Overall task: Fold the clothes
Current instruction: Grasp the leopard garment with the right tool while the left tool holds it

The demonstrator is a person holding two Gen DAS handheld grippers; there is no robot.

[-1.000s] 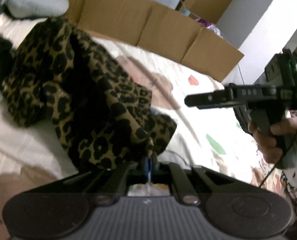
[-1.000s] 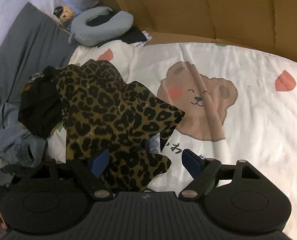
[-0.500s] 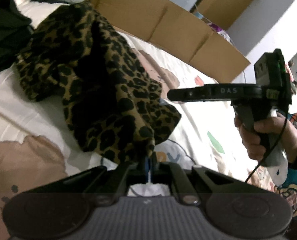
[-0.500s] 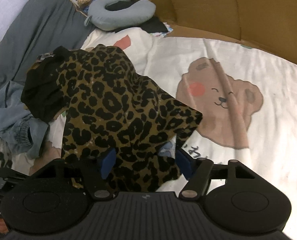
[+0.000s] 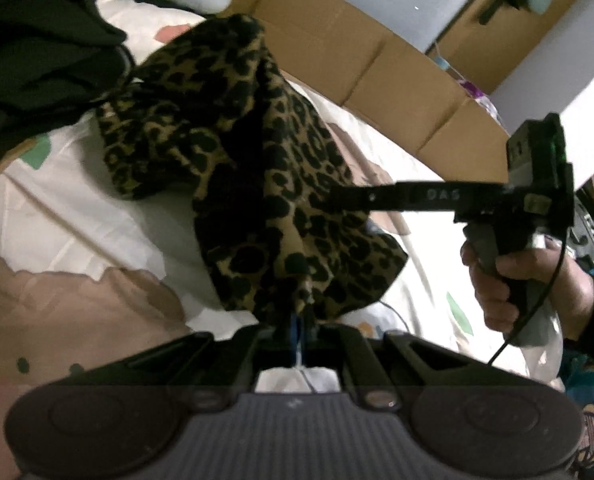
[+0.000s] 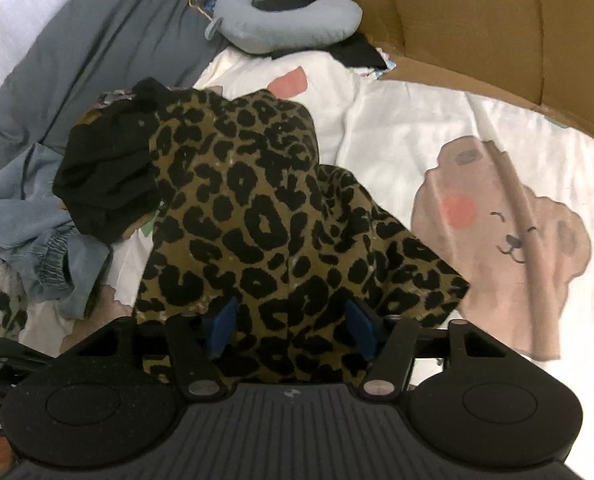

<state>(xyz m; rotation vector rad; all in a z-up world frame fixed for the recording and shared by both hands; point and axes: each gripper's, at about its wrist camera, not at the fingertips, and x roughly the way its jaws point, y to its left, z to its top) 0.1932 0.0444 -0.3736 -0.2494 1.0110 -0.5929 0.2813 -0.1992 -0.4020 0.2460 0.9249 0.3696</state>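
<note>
Two hand-held grippers work one leopard top on the bed. At the left hand-held gripper, the jaws are pinched tight on a corner of the top, which bunches up just ahead. The right hand-held gripper has been narrowing; its blue pads flank a fold without clearly pressing it. Left of it lie a black garment and jeans. Farther off sit a neck pillow and cardboard.
</note>
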